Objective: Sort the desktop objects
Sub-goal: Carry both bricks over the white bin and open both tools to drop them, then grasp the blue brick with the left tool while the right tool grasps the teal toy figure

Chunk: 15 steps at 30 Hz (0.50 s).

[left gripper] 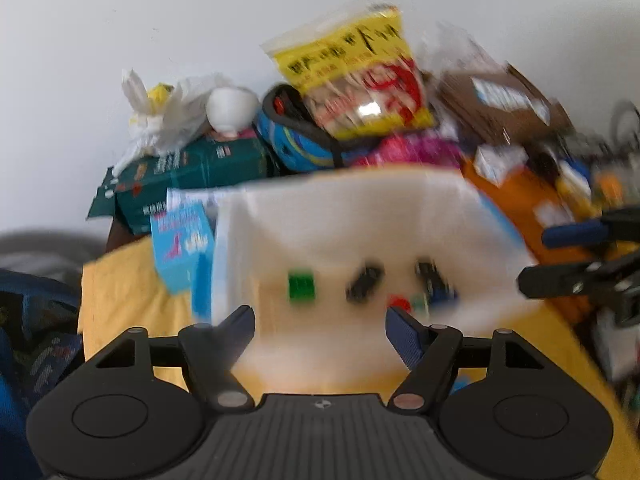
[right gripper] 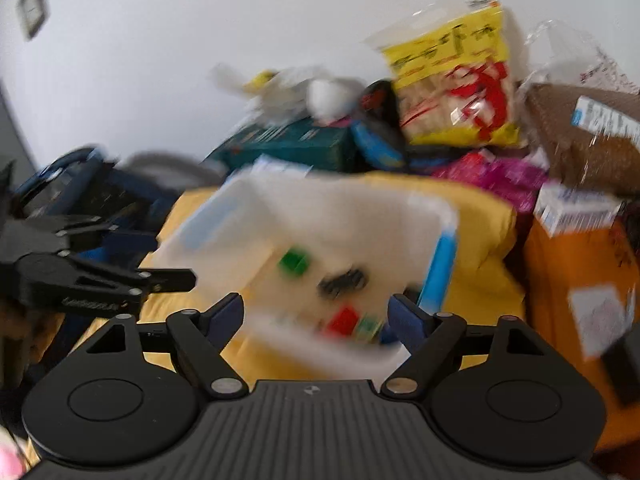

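Two grippers, each with fingers spread wide and holding nothing: left gripper (left gripper: 320, 314), right gripper (right gripper: 316, 304). Ahead of both sets of fingers sits a white translucent plastic bin (left gripper: 340, 216) with blue rim, on yellow cloth (left gripper: 120, 288). Inside: green cube (left gripper: 301, 286), blurred black piece (left gripper: 364, 278), red piece (left gripper: 400, 303). Only the right view shows a wall frame (right gripper: 32, 6). Blur hides the black piece's long axis.

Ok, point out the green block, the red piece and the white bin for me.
green block (left gripper: 301, 286): left wrist view, middle of its face.
red piece (right gripper: 341, 319): right wrist view, its centre.
white bin (left gripper: 352, 208): left wrist view, far inner wall.
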{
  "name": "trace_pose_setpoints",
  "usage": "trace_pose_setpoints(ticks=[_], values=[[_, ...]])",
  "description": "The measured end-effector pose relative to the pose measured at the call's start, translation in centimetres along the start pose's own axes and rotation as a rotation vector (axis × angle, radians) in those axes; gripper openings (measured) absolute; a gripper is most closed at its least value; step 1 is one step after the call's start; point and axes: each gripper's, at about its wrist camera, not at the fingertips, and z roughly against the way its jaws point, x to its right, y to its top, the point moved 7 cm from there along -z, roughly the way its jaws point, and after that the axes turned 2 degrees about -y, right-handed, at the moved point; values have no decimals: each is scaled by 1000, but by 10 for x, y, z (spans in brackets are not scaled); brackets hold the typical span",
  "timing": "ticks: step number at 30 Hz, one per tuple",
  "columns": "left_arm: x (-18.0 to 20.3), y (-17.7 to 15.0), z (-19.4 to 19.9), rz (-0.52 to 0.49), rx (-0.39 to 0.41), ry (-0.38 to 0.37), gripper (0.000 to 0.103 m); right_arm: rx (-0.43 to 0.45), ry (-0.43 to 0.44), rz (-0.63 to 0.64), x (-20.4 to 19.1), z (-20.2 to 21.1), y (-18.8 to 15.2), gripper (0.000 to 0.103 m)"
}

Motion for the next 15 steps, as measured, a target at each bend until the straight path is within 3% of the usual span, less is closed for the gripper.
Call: trace_pose_setpoints(ticks=[2,3,7,11,13,15], values=[[6,-39,6,-29,-10,-2,75,-33,16,33,-14,3,-42,76],[9,-60,7,-36,-26,-3,75,-60,16,41,-19,1,-64,69],[12,-119,4,-16,-93,-10,73,-197,32,-8,-28,-14,-135,56],[15,-148,-6,-12,-144,-6,72,-214,26,-29,-39,-27,-153,49],[19,-151,-11,-36,-150,-11,68,-215,11,-22,-43,-32,-151,38],[22,-153,-16,-59,-157,-12,65,-222,2,-24,-46,-38,-152,38]])
